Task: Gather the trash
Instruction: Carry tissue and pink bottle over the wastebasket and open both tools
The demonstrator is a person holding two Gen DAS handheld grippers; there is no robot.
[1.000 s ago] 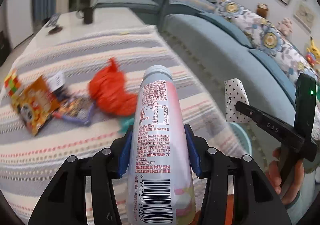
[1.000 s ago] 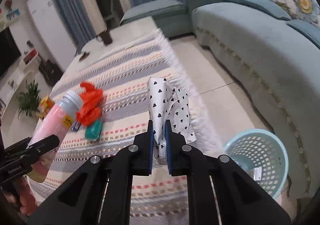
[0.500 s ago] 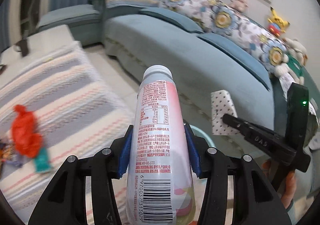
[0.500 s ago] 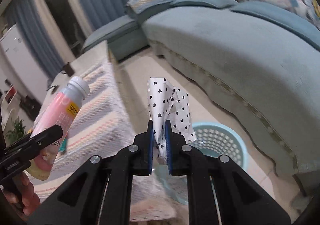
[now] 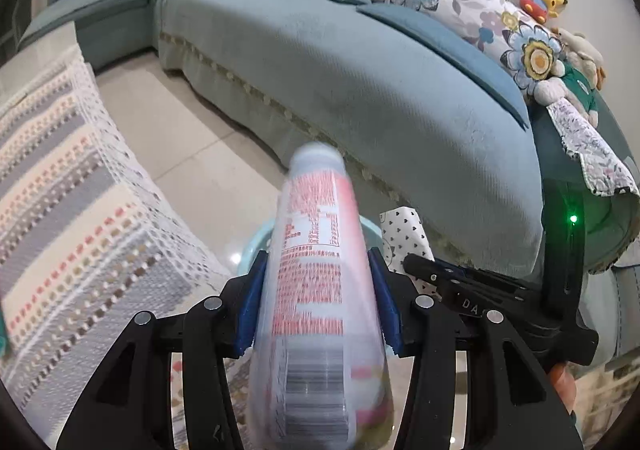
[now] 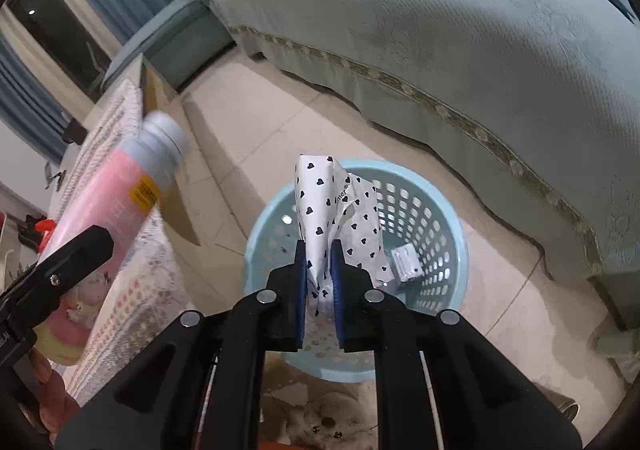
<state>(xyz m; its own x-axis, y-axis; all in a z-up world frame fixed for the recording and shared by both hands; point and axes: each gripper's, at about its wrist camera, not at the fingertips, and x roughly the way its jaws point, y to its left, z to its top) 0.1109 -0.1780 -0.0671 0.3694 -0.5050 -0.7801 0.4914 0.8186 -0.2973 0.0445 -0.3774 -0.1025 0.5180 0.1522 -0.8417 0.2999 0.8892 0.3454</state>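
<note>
pink bottle (image 5: 316, 290) in left tool (image 5: 318, 302), heart-print wrapper (image 6: 340, 217) in right tool (image 6: 320, 274) — over blue basket (image 6: 448, 226)

right gripper (image 6: 319, 270) pinches a heart-print wrapper (image 6: 332, 205) above the blue basket (image 6: 452, 250); pink bottle (image 6: 116, 205) left of it.

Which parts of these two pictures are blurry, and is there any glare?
Left wrist view: the bottle is smeared, its print unreadable, while the sofa stays fairly sharp; a small glare spot sits on the floor. Right wrist view: the bottle is blurred too; the spotted wrapper and basket are crisp.
</note>
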